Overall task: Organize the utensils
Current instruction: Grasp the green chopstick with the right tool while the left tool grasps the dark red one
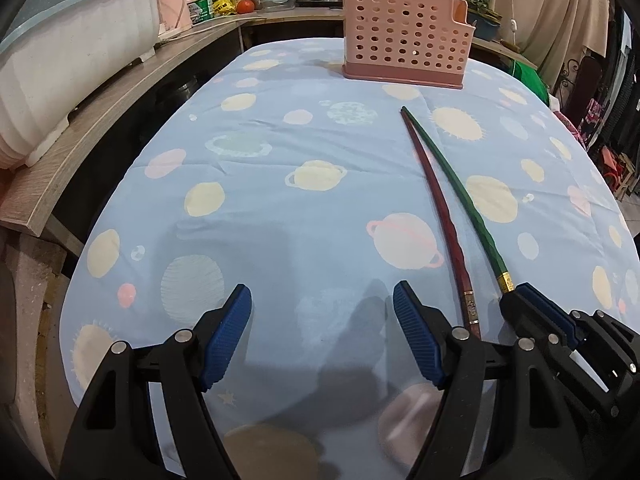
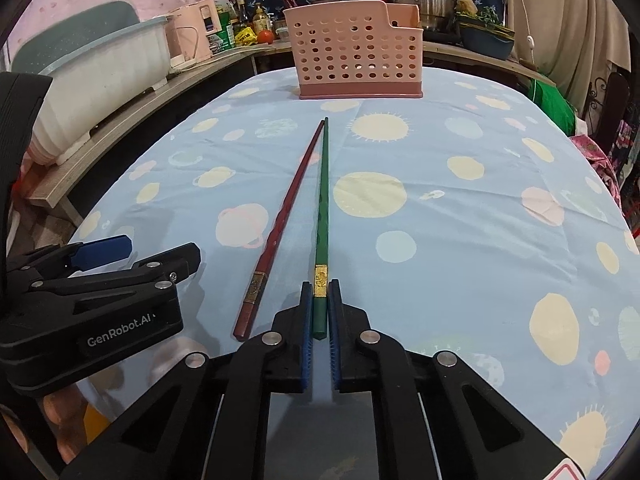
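Two long chopsticks lie side by side on the blue planet-print tablecloth, tips together toward a pink perforated utensil basket point(image 2: 356, 56) at the table's far end. My right gripper point(image 2: 320, 292) is shut on the thick end of the green chopstick point(image 2: 322, 200), just behind its gold band. The red chopstick point(image 2: 280, 216) lies free to its left. In the left wrist view my left gripper point(image 1: 322, 300) stands open over bare cloth, left of the red chopstick point(image 1: 440, 200) and the green chopstick point(image 1: 460, 188). The right gripper point(image 1: 516, 292) shows there at the lower right, and the basket point(image 1: 404, 40) at the back.
A wooden counter point(image 1: 132, 80) runs along the table's left and far sides, carrying a white dish rack point(image 1: 68, 52), bottles, a rice cooker and pots. Green cloth and clutter lie beyond the table's right edge point(image 2: 552, 100).
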`<state>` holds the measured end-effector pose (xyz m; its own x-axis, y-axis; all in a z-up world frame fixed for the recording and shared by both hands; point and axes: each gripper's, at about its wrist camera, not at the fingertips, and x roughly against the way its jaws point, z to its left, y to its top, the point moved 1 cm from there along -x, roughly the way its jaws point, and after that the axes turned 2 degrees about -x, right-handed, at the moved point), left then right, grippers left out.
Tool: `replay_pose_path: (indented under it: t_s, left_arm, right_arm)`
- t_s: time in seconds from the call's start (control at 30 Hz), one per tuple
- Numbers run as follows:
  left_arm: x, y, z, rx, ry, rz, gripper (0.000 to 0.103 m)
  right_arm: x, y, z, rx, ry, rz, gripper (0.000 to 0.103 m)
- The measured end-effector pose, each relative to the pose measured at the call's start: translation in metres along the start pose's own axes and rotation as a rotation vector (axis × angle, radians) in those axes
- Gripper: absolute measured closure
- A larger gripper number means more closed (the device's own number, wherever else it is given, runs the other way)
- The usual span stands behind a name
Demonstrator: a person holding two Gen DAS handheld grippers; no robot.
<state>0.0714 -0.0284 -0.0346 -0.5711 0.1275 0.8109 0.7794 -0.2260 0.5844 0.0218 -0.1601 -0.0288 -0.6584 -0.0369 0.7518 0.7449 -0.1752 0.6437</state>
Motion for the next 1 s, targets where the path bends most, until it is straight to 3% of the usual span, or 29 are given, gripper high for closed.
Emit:
replay_pose_path:
  t_s: [0.4, 0.7, 0.87, 1.0]
  left_arm:
    - [0.001, -0.004, -0.025, -0.013, -0.093, 0.03, 0.032]
    - [0.001, -0.009, -0.054, -0.066, -0.119, 0.025, 0.033]
    - [0.001, -0.009, -0.056, -0.085, -0.089, 0.012, 0.043]
    - [0.003, -0.008, -0.057, -0.1, -0.091, 0.002, 0.066]
  right_arm:
    - [0.013, -0.006, -0.046, -0.118, -0.032, -0.022, 0.096]
    - [0.016, -0.009, -0.049, -0.134, -0.015, -0.025, 0.096]
    - [0.017, -0.011, -0.049, -0.13, -0.017, -0.028, 0.096]
    - [0.017, -0.011, -0.048, -0.127, -0.019, -0.029, 0.096]
